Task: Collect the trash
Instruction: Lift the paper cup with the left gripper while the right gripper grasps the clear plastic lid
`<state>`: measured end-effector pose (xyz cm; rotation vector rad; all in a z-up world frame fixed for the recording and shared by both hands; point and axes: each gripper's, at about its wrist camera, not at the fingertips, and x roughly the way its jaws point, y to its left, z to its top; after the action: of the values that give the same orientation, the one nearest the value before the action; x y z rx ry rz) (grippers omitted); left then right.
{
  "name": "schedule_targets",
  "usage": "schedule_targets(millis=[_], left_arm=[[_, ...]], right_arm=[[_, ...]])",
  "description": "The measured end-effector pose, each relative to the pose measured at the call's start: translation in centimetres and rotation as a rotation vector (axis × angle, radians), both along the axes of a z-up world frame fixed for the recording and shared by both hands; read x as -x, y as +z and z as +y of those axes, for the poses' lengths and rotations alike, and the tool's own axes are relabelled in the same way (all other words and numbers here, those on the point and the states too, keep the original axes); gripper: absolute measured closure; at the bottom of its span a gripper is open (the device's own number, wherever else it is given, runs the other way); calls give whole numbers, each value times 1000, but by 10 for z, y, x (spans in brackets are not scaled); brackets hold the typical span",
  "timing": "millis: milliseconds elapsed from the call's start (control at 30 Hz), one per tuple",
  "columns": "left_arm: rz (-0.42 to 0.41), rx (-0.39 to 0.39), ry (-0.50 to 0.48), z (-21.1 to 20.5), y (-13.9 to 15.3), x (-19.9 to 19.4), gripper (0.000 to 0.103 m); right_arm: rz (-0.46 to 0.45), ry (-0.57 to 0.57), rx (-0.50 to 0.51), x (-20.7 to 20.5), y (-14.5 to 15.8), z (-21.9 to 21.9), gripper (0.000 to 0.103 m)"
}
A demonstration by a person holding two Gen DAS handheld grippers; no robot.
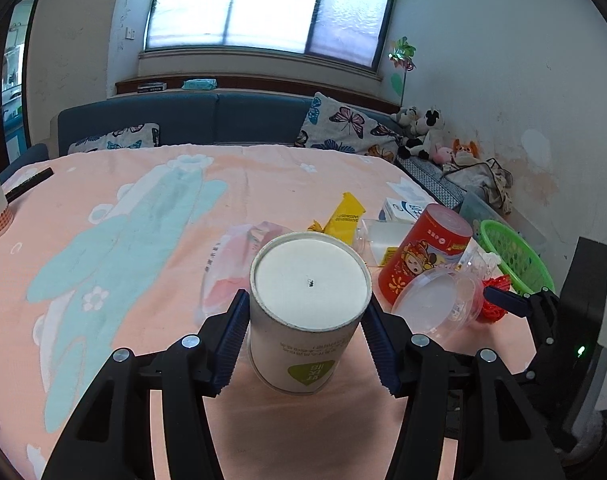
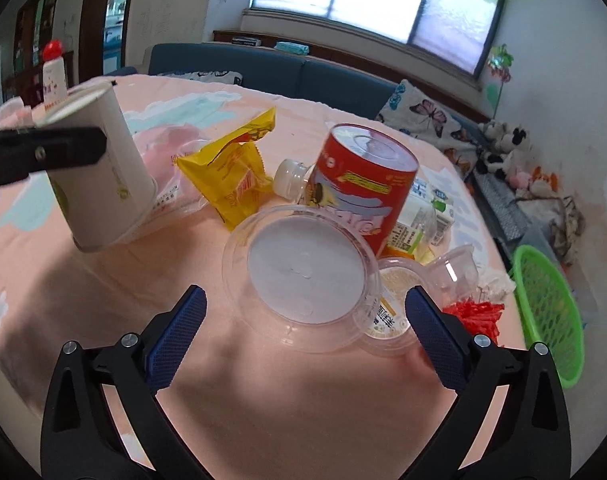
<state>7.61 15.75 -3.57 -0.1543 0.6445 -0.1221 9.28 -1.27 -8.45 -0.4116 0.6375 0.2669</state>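
In the left wrist view, the left hand-held gripper (image 1: pixel 305 330) pinches a white paper cup (image 1: pixel 308 312), its blue pads pressed on either side of the cup's wall, and the cup hangs upside down above the peach-patterned tabletop (image 1: pixel 135 216). Taking the red can (image 1: pixel 423 256) as the landmark, a clear plastic lid (image 1: pixel 431 300) lies just in front of it, a yellow wrapper (image 1: pixel 343 216) sits to its left, a small white carton (image 1: pixel 401 209) lies just behind it, and a green basket (image 1: pixel 511 252) stands to its right at the tabletop's edge. The right hand-held gripper (image 1: pixel 503 298) enters from the right, near the lid. In the right wrist view, the right hand-held gripper (image 2: pixel 305 334) stands spread wide with nothing between its pads, poised just in front of the clear plastic lid (image 2: pixel 303 272), which leans against the red can (image 2: pixel 363 184). The yellow wrapper (image 2: pixel 233 172) lies left of the can, the paper cup (image 2: pixel 103 168) farther left in the left hand-held gripper (image 2: pixel 43 152), a small clear tub (image 2: pixel 387 308) just right of the lid, and the green basket (image 2: pixel 551 316) well to the can's right.
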Motion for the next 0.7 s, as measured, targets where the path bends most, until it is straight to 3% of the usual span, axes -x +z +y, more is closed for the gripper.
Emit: schedule_targets(millis=[300, 700], left_arm=[[20, 11, 0, 15, -9, -3, 49], [36, 15, -3, 17, -14, -13, 49]], right_arm=[[-93, -70, 147, -12, -20, 21, 4], [-67, -103, 165, -25, -37, 21, 4]])
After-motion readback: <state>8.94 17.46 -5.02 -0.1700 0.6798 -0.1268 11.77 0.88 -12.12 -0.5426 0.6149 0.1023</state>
